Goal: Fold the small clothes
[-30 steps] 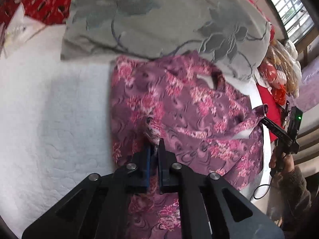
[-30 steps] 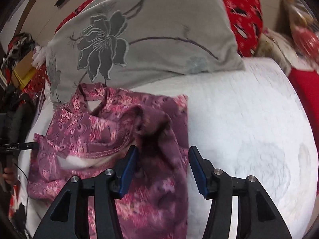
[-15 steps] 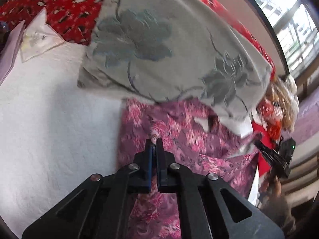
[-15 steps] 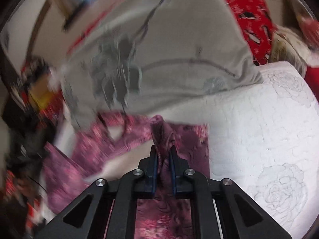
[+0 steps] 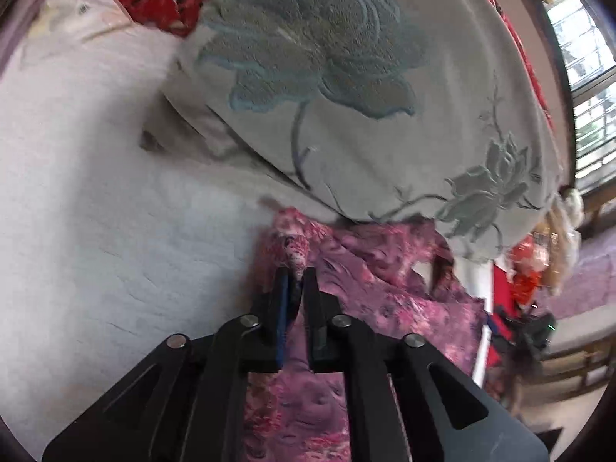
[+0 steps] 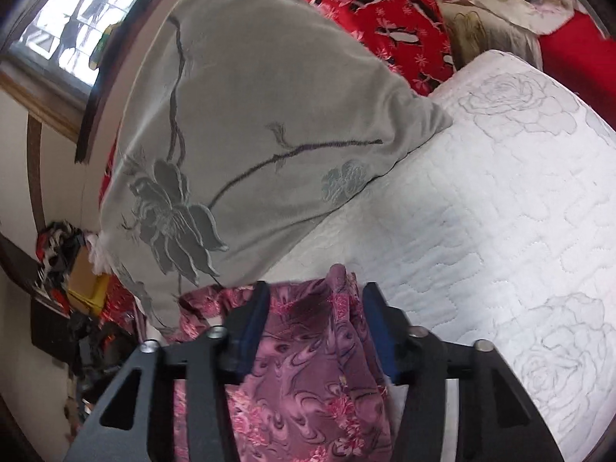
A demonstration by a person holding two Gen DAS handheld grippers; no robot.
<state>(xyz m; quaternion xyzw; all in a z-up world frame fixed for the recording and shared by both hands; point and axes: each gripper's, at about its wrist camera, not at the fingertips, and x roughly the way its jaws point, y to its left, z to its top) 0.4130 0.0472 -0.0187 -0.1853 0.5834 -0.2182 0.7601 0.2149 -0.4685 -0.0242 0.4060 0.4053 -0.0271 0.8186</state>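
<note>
A small purple-and-pink floral garment (image 5: pixel 385 281) lies on the white quilted bed (image 5: pixel 96 231), its far edge against a grey flowered pillow (image 5: pixel 346 88). My left gripper (image 5: pixel 295 273) is shut on a bunched fold of the garment near its left edge. In the right wrist view the garment (image 6: pixel 308 365) lies under and between the jaws of my right gripper (image 6: pixel 313 292), which stand wide apart, with a raised fold of cloth between them that neither jaw pinches.
The grey pillow (image 6: pixel 246 134) fills the back of the bed. Red patterned bedding (image 6: pixel 385 7) lies behind it. The white quilt (image 6: pixel 500 211) extends to the right. Clutter and a window (image 5: pixel 585 57) are at the bed's far side.
My right gripper closed on the garment fold, then opened again. Both grippers moved forward toward the pillow, carrying the garment's near edge over itself. My left gripper stayed shut on the cloth.
</note>
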